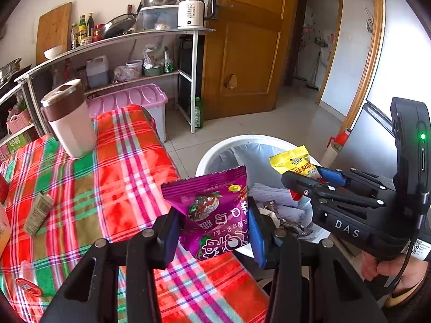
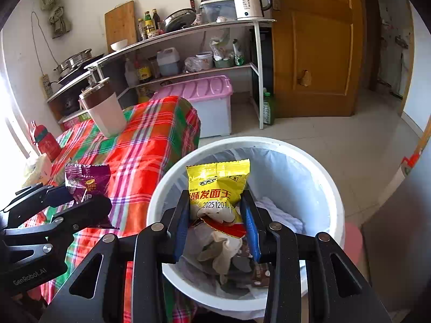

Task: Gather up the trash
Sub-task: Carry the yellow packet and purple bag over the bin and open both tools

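Clenched in left gripper point(image 1: 215, 231): purple packet point(image 1: 212, 210), near bin point(image 1: 215, 152); clenched in right gripper point(image 2: 215, 231): yellow packet point(image 2: 218, 185), right over bin, ready to drop in.

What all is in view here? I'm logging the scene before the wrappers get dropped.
purple wrapper: one, held by left gripper, at table edge
yellow wrapper: one, held by right gripper, over bin
bin: one, white, lined, on floor, holds trash
tablecloth: one, red-green plaid, on table
cup: one, cream and brown, on tablecloth
storage box: one, pink lid, on floor
kettle: one, white, on shelf
left gripper: one, black, blue pads
right gripper: one, black, blue pads
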Tool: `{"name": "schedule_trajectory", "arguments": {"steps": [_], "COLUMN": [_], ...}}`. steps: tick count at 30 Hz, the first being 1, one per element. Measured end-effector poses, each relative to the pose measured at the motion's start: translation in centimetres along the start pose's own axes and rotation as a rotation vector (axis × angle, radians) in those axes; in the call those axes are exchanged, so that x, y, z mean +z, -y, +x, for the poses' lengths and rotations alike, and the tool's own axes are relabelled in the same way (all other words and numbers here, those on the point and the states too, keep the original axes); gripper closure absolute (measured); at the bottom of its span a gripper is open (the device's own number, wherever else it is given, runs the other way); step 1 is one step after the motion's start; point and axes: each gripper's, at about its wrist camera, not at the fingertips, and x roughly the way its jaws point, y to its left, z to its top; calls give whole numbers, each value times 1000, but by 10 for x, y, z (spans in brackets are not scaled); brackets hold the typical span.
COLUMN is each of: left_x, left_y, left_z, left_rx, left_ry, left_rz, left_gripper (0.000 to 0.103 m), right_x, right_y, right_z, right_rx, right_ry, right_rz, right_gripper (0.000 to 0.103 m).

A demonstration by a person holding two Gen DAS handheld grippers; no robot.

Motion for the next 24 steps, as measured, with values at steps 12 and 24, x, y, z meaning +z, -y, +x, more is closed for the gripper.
{"name": "schedule_trajectory", "arguments": {"steps": [12,24], "left_x": [1,-1], "left_y": [21,20], "left_z": [28,36], "left_rx": [-28,-26], "left_ry": [-52,-74], "left_rz": [8,-1], "left_gripper": [56,42], "right_x": [-11,-18], "right_y": [35,45], "right_z": [17,31], "right_rx": [-69,-105], "right_ry": [-56,-100], "right_rz": [30,43], "right_gripper": [65,61]}}
